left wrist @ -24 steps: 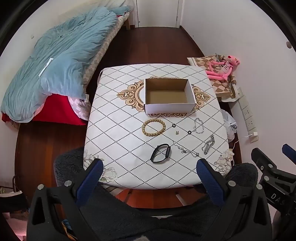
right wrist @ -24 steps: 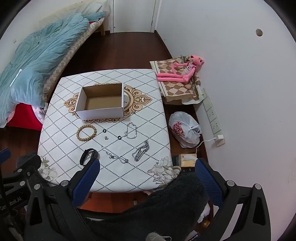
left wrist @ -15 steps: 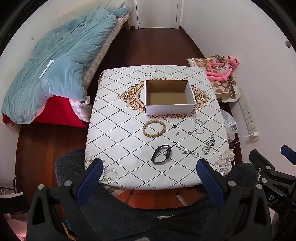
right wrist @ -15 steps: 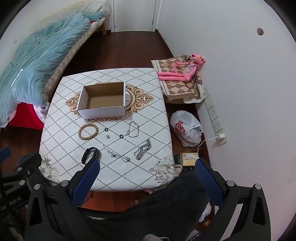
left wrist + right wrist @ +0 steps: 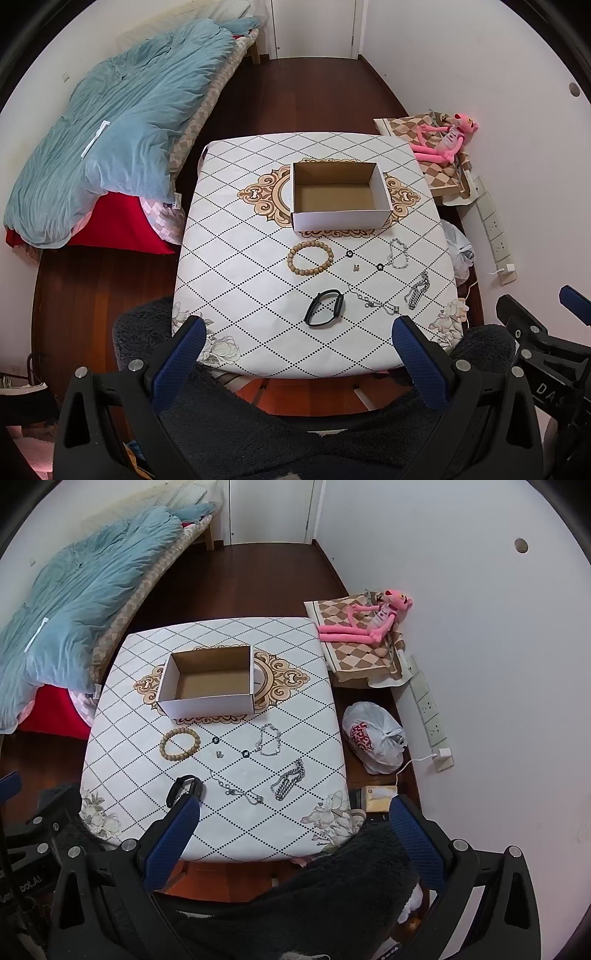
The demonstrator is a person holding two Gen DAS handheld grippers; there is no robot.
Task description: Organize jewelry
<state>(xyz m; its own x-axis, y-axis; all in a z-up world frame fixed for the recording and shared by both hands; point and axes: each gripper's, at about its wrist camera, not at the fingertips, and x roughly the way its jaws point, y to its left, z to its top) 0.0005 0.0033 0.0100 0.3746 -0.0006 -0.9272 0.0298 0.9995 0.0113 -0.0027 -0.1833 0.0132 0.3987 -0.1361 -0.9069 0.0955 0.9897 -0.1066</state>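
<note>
An empty open cardboard box (image 5: 339,195) (image 5: 208,684) stands mid-table. In front of it lie a wooden bead bracelet (image 5: 310,257) (image 5: 180,744), a black band (image 5: 324,307) (image 5: 184,788), two small black rings (image 5: 349,253) (image 5: 379,266), a small charm (image 5: 356,267), a thin silver chain (image 5: 372,301) (image 5: 236,791), a looped silver bracelet (image 5: 397,254) (image 5: 269,740) and a thick silver chain (image 5: 417,290) (image 5: 289,783). My left gripper (image 5: 298,334) and right gripper (image 5: 293,812) are open and empty, held above the table's near edge.
The table (image 5: 236,266) has a white diamond-pattern cloth. A bed with a blue duvet (image 5: 110,147) is on the left. A pink plush toy (image 5: 369,622) on a checked bag, a white plastic bag (image 5: 373,736) and wall sockets (image 5: 430,716) are on the right.
Both grippers have drifted slightly; the table sits a little lower in both views. Nothing on the table has moved.
</note>
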